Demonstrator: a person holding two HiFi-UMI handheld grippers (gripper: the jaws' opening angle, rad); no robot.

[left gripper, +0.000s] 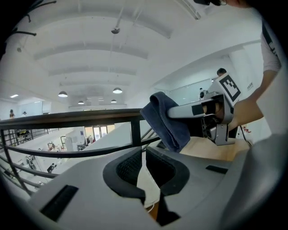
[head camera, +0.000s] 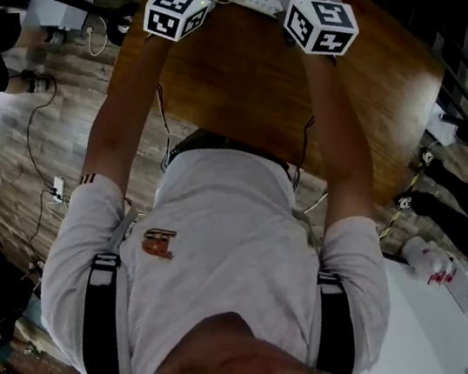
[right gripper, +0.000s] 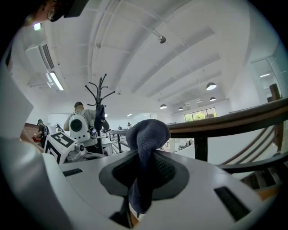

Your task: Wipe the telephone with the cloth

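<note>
Cloth [right gripper: 147, 134]: dark blue, pinched in the R gripper [right gripper: 145, 158], whose jaws are clamped on its middle. In the right gripper view its long axis runs 12-to-6: a rounded wad sticks up past the jaw tips toward 12 o'clock, and a thinner tail hangs down the slot btwn the pads toward 6.

From the left gripper view the same cloth sits just right of centre, a folded bundle w/ its long axis tilted approx 11-to-5, loose end pointing down to 5 o'clock. The R gripper reaches in from 3 o'clock, nose toward 9, roughly level, w/ a hand behind it.

L gripper [left gripper: 143, 152]: jaws pressed together, only a thin slit btwn the pads, nothing in them. It lies below and left of the cloth, apart from it.

Head view: both arms stretch to 12 o'clock, and the marker cubes [head camera: 175, 12] sit side by side at the top edge over a round-cornered wooden table [head camera: 231, 93]. The person wears a white shirt w/ black straps. Plank floor [head camera: 40, 133] w/ cables at 9 o'clock; white counter w/ a bottle [head camera: 430, 257] at 4.

Beyond the grippers: a dark railing [left gripper: 67, 119] crosses at 9 o'clock in the left gripper view. In the right gripper view a coat stand [right gripper: 100, 103] and a standing person are at 9–10 o'clock.
</note>
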